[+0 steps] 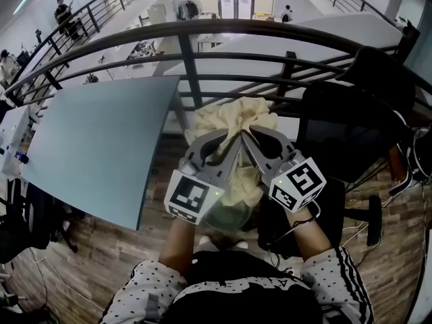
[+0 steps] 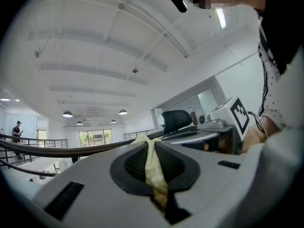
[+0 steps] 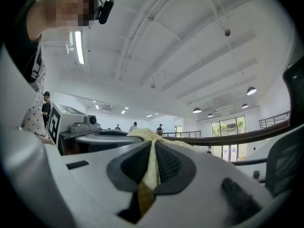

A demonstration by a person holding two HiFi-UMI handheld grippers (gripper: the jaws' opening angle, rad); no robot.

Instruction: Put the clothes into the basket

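Observation:
A pale yellow garment [image 1: 233, 123] hangs bunched between my two grippers, held up in front of a dark metal railing [image 1: 189, 59]. My left gripper [image 1: 233, 140] is shut on one edge of it; in the left gripper view a strip of the yellow cloth [image 2: 153, 165] is pinched between the dark pads [image 2: 135, 163]. My right gripper [image 1: 248, 137] is shut on another edge, and the cloth [image 3: 151, 167] runs between its pads [image 3: 168, 163] too. Below the hanging cloth, a greenish round rim [image 1: 226, 220] shows; I cannot tell whether it is the basket.
A pale blue table [image 1: 94, 147] stands at the left. A black office chair [image 1: 351, 127] stands at the right, close to my right arm. The railing curves across right in front, with a lower floor beyond it. Wooden flooring and cables [image 1: 351, 231] lie below.

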